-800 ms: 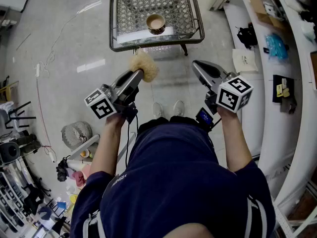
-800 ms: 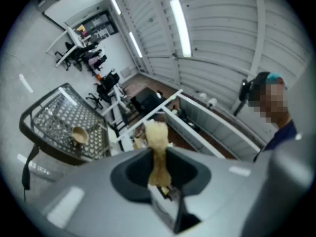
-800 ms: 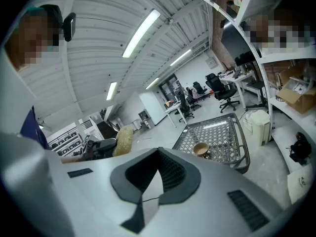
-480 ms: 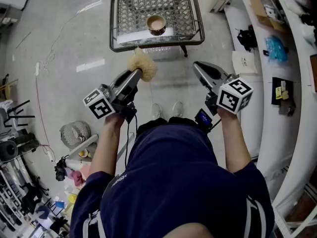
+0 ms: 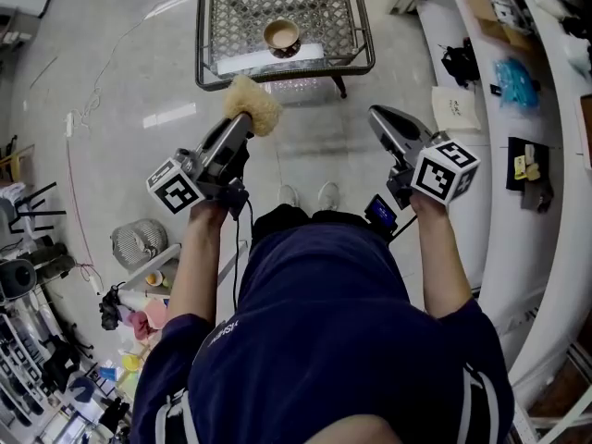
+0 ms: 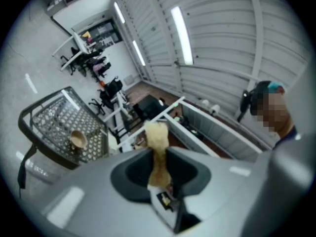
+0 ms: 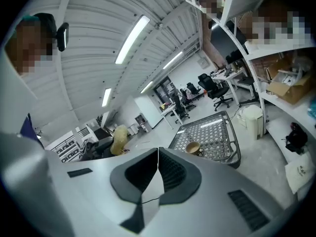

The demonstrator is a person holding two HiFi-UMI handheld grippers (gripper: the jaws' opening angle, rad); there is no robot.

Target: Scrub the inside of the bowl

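Sitting upright on the wire-mesh table [image 5: 202, 35], the small brown bowl [image 5: 281, 37] stands near the table's front edge, well apart from both grippers. Nearest to it is the tan, fuzzy scrubber [image 5: 248, 103], which hangs in the air just short of the table's near rim. The left gripper [image 5: 242, 118] has its jaws clamped on the scrubber's lower part, with the tuft sticking out past the tips; in the left gripper view the scrubber [image 6: 157, 137] rises between the dark pads, and the bowl [image 6: 78, 139] shows off to the left on the mesh. The right gripper [image 5: 379, 114] is held level with it over the grey floor [image 5: 120, 81], its jaws pressed together with nothing between them, pointing toward the table.
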